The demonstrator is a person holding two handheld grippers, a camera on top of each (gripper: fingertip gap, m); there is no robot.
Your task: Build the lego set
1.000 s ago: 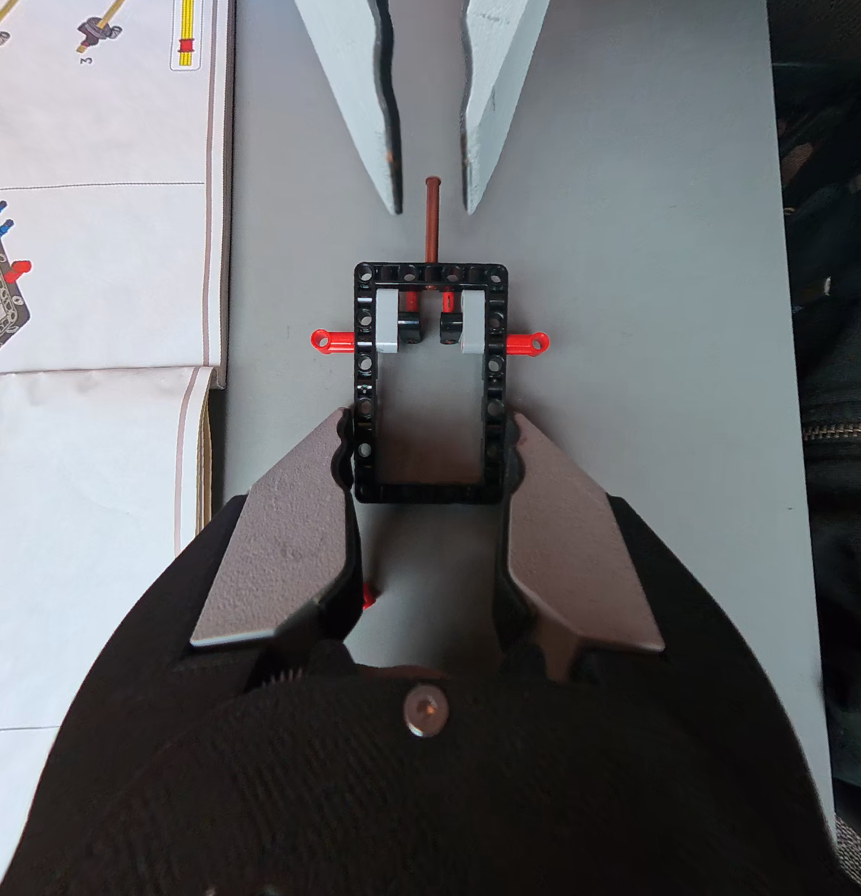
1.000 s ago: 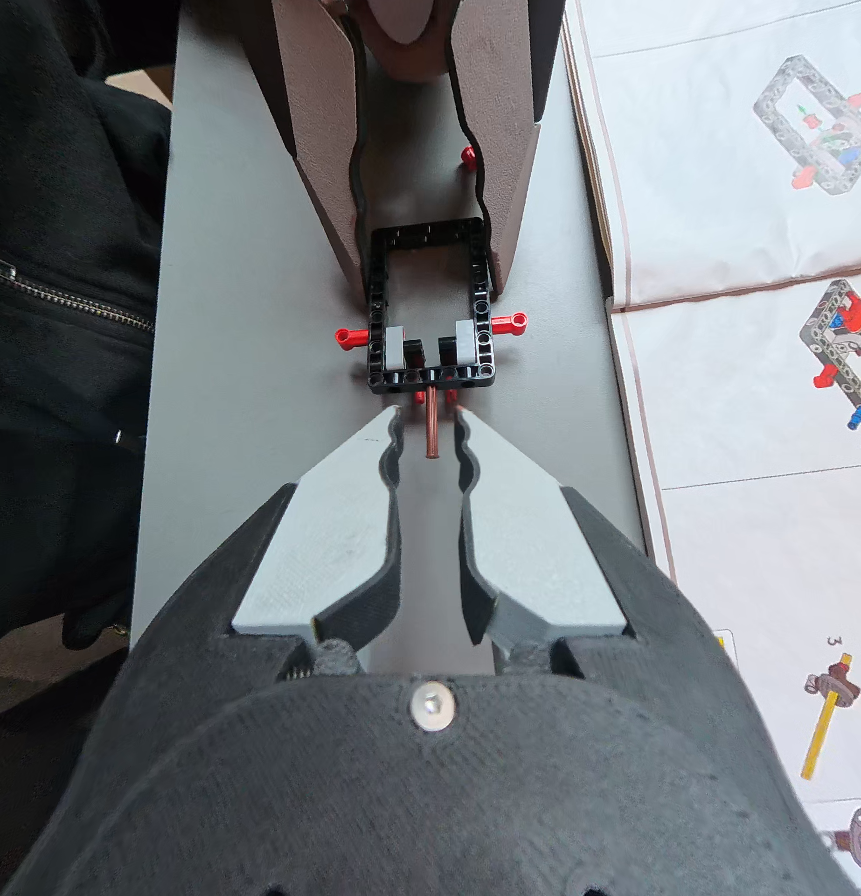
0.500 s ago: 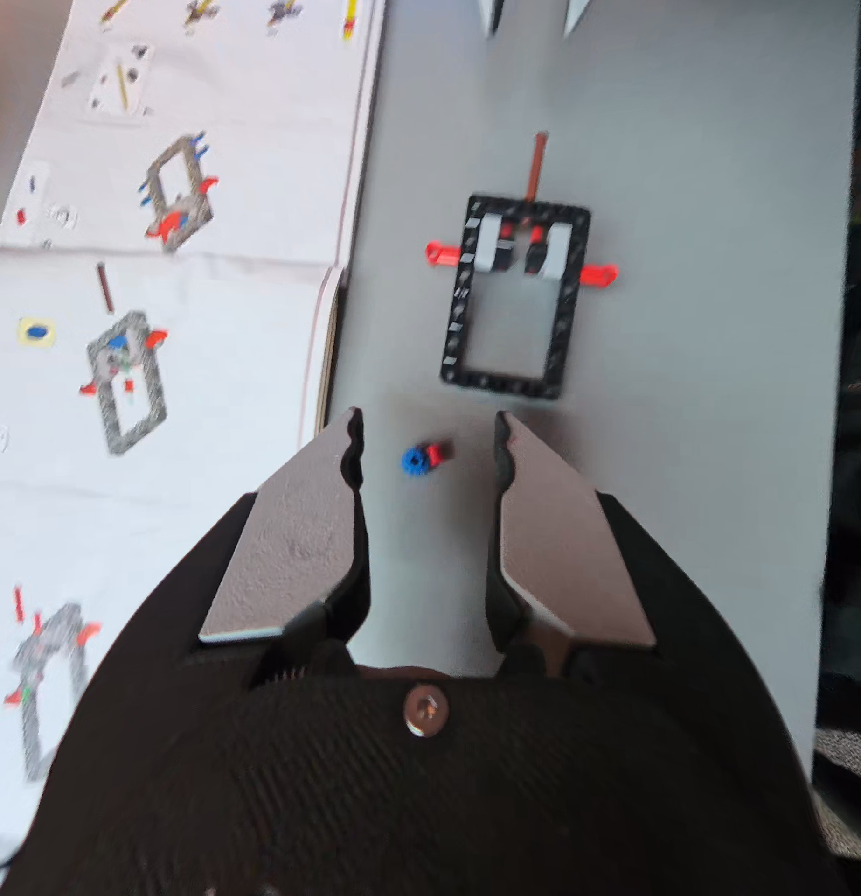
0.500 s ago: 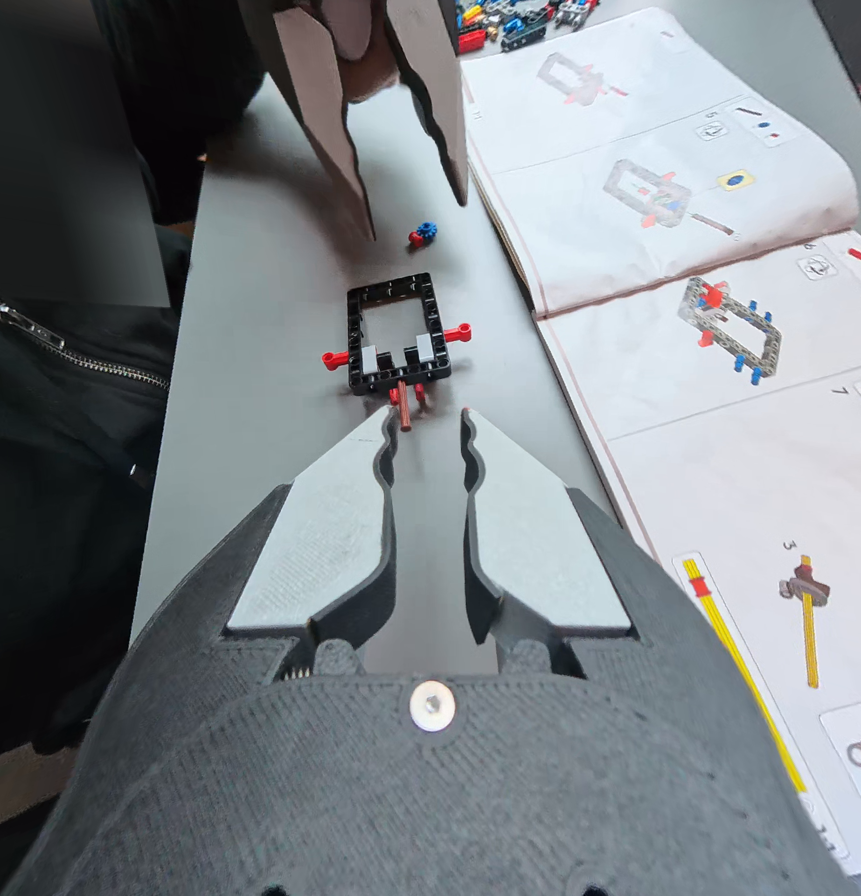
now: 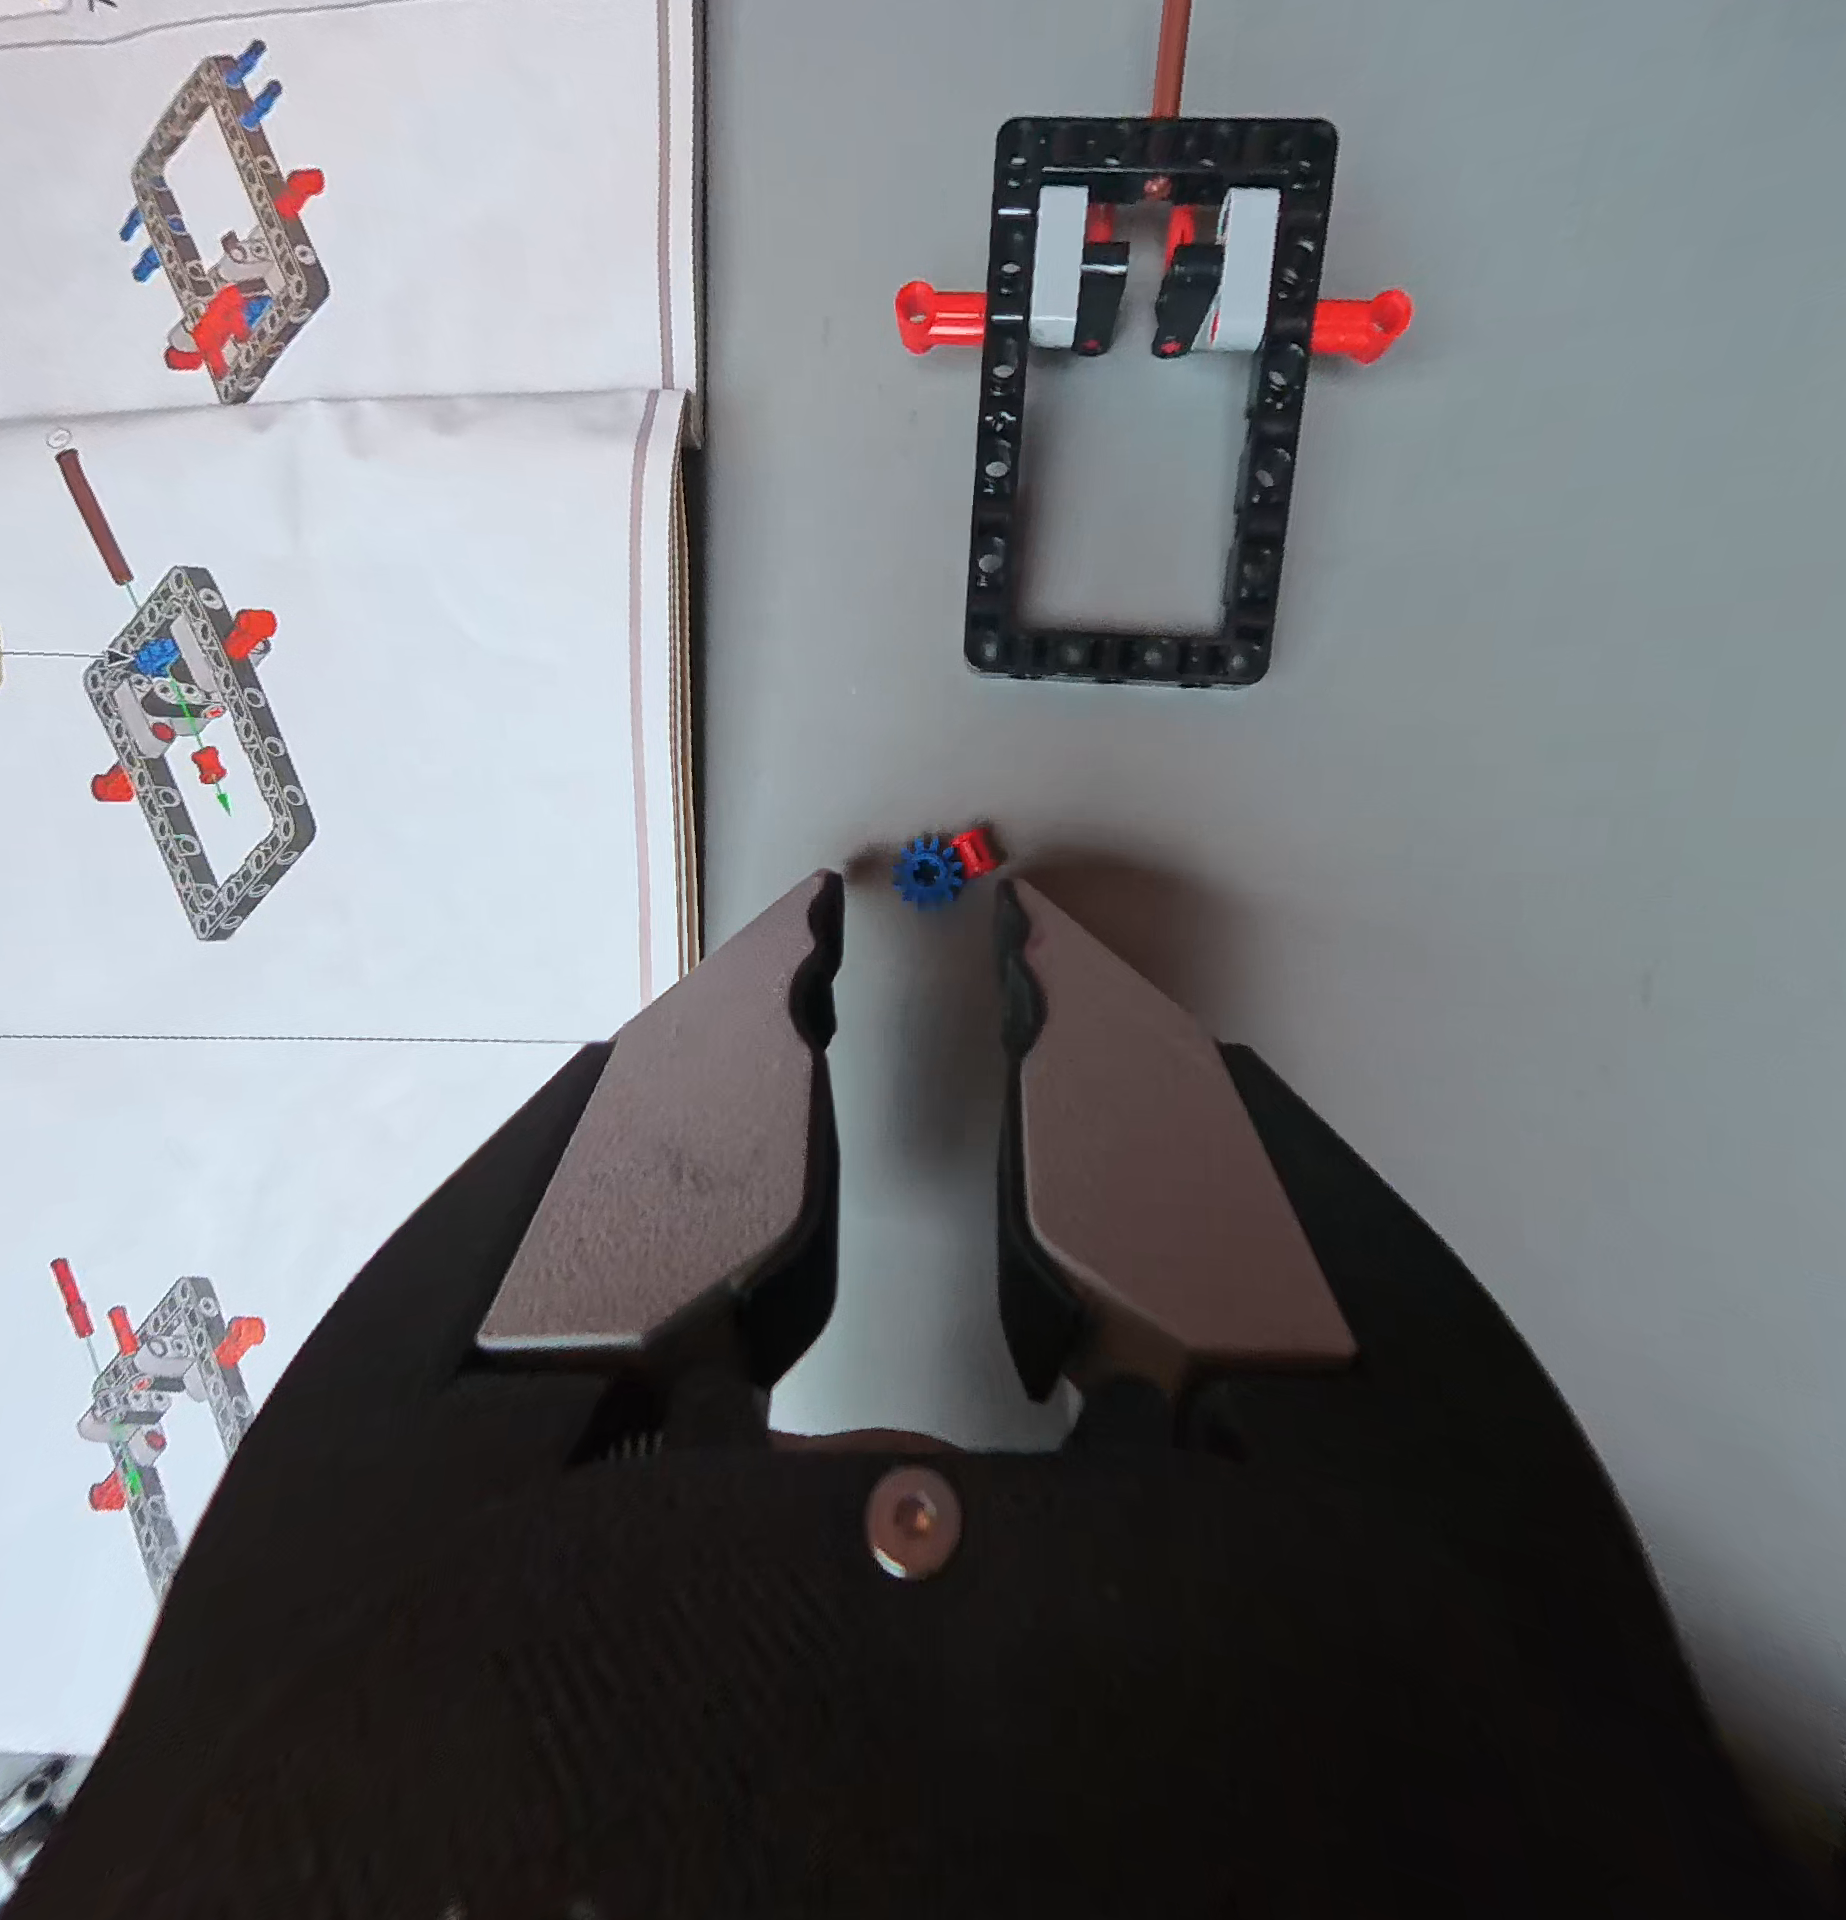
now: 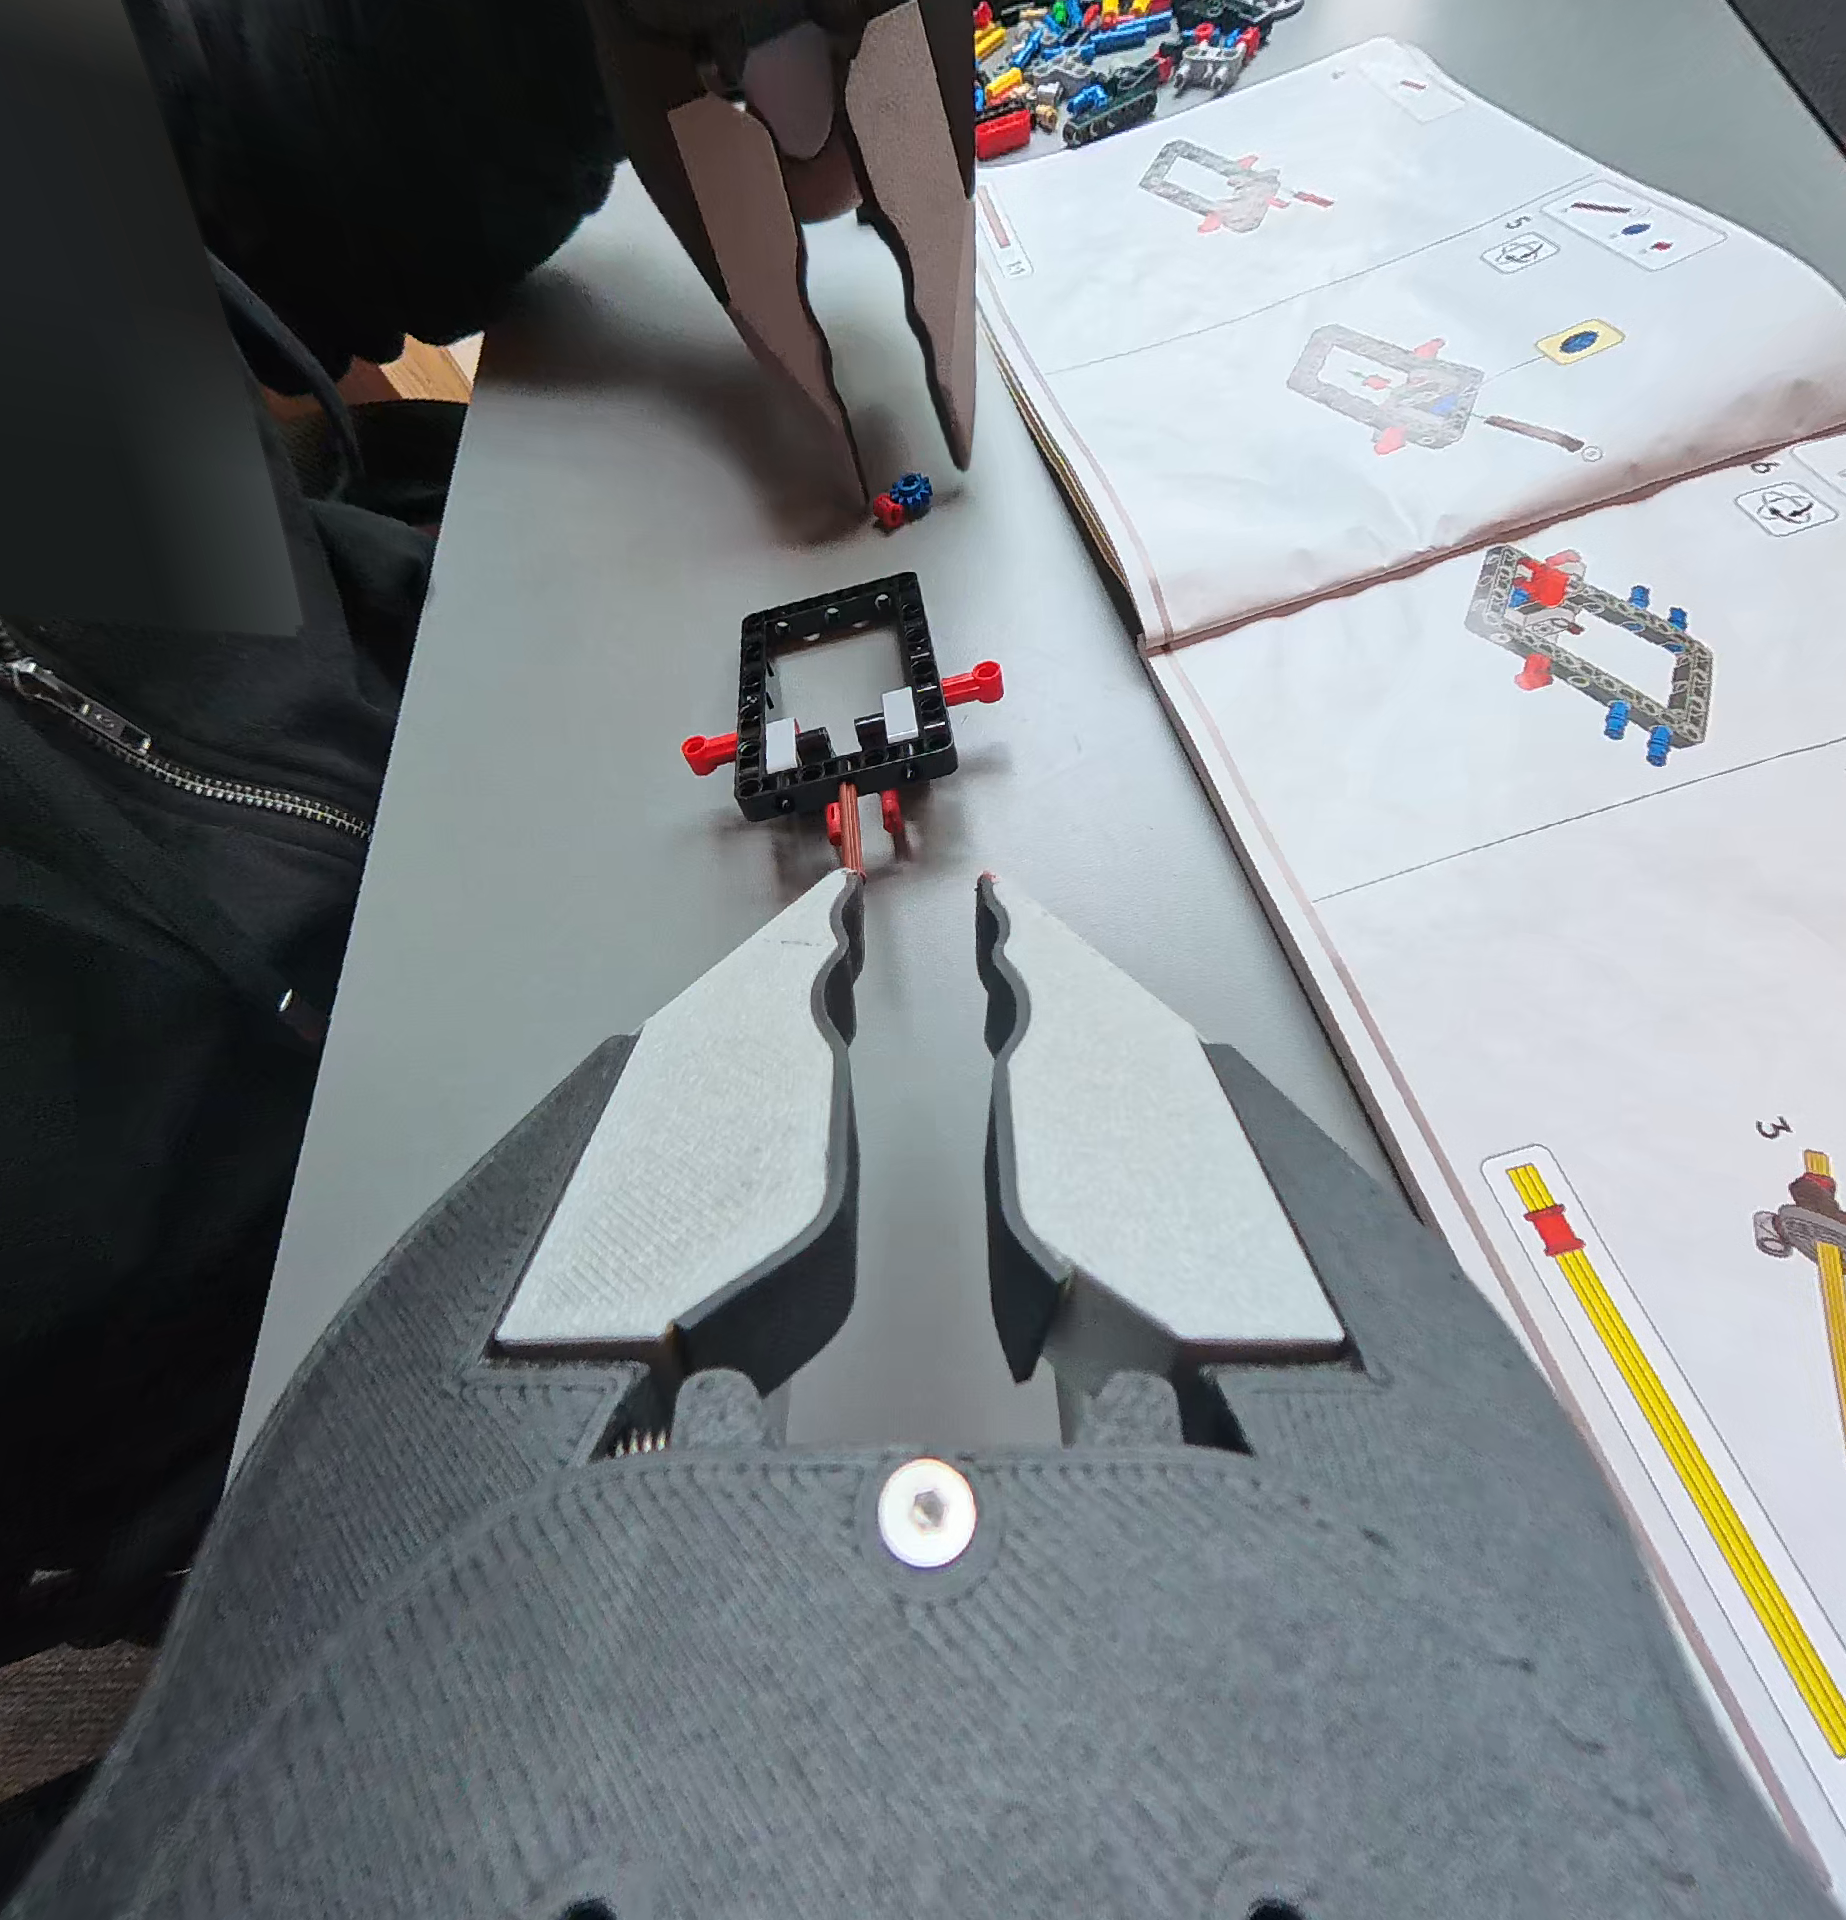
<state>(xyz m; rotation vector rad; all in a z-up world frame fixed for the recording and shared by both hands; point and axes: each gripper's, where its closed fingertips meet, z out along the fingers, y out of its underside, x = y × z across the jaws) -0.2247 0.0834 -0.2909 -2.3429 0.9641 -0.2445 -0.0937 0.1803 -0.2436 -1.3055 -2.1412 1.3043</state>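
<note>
The rectangular black plastic frame [image 5: 1005, 416] is gleaming glossily on the smooth, matt grey tabletop [image 5: 1521, 831]. The white paper instruction booklet [image 5: 399, 727] is lying slightly creased. The left gripper [image 5: 920, 896] is showing matt, ridged black plastic.

Left gripper [image 5: 919, 896] is hovering over the grey table [image 5: 1521, 831], jaws standing apart with nothing between them. Small blue gear [image 5: 927, 873] is lying just beyond the fingertips, a little red piece [image 5: 976, 849] touching its right side. Farther off, the black rectangular frame [image 5: 1142, 400] is lying flat, red pins sticking out left and right, a brown axle [image 5: 1168, 62] projecting from its far edge. Open instruction booklet [image 5: 379, 727] is lying along the left.
</note>
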